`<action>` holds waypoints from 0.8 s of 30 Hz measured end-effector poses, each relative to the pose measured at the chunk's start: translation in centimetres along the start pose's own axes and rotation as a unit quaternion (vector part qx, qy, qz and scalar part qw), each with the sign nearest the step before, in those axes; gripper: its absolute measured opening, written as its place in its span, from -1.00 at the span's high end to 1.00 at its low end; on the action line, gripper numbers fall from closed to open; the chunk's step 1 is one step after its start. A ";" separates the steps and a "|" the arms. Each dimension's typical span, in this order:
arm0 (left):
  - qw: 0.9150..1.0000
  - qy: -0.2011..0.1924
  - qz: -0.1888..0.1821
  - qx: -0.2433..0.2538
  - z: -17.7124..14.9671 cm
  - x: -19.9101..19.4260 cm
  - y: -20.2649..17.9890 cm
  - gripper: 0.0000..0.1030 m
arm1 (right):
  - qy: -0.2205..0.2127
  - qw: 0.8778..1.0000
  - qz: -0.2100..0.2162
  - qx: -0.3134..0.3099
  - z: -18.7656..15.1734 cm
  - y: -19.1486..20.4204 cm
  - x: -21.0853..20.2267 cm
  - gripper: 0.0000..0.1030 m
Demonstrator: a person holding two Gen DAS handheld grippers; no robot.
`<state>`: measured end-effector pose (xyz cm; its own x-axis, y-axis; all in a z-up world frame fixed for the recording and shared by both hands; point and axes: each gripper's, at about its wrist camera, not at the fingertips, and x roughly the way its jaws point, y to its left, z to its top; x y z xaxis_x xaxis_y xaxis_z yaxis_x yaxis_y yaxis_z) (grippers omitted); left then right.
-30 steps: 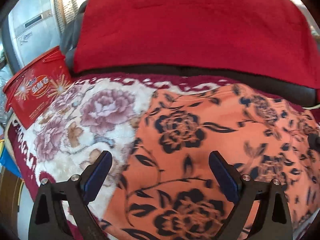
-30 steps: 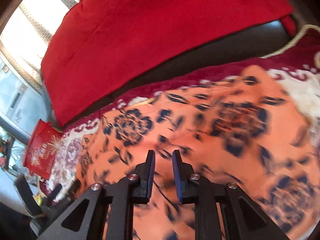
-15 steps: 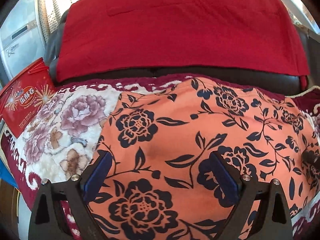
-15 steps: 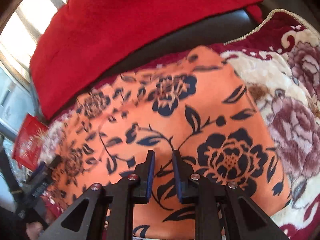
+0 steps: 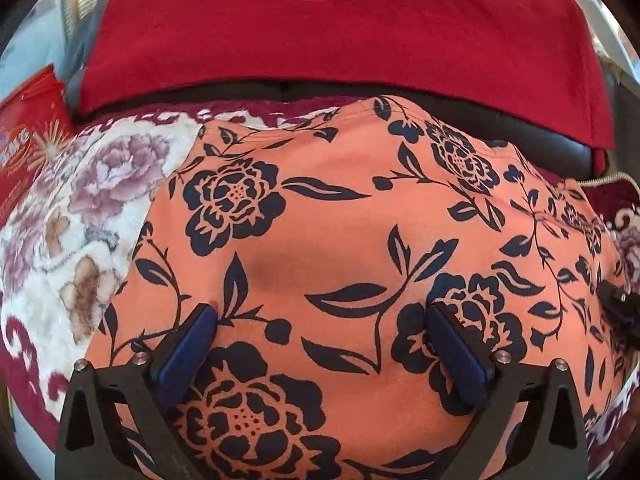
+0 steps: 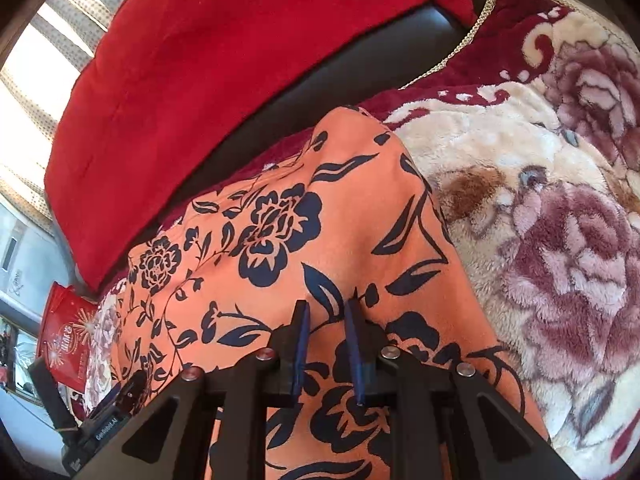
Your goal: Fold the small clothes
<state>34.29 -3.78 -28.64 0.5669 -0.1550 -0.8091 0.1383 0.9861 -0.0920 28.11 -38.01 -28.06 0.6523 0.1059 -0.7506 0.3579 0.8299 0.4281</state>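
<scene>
An orange garment with a dark navy flower print point(image 5: 340, 248) lies spread flat on a plush floral blanket point(image 5: 68, 220). My left gripper point(image 5: 320, 320) is open wide, just above the garment's near middle, holding nothing. My right gripper point(image 6: 326, 312) hovers over the garment point(image 6: 280, 248) near its right edge, with its jaws a narrow gap apart and nothing between them. The left gripper's body shows at the lower left of the right wrist view point(image 6: 108, 412). The tip of the right gripper shows at the right edge of the left wrist view point(image 5: 620, 304).
A red blanket point(image 5: 340, 28) drapes a dark sofa back point(image 6: 340, 76) behind the garment. A red printed box point(image 5: 28, 140) stands at the left end of the seat. The floral blanket point(image 6: 540, 220) extends right of the garment.
Both views have swung to the right across the garment. The right gripper now sits near the garment's right edge. Both jaw gaps look unchanged.
</scene>
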 end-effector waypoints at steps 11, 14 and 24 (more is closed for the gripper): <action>0.999 0.016 -0.024 -0.029 0.7 -1.6 2.3 -1.00 | -0.004 0.998 0.053 0.026 0.0 -0.9 -0.6 0.58; 0.998 -0.036 0.045 -0.039 1.2 -3.0 3.0 -1.00 | -0.046 0.997 0.062 0.010 0.9 -0.3 -2.2 0.57; 0.998 -0.015 0.062 -0.002 1.0 -0.9 2.3 -1.00 | -0.036 0.998 -0.002 0.055 4.3 -2.5 1.7 0.58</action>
<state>34.90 -1.42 -27.60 0.6036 -0.0338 -0.7966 0.0627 0.9980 0.0051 31.22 -42.25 -28.18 0.6961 0.0592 -0.7155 0.4296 0.7641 0.4812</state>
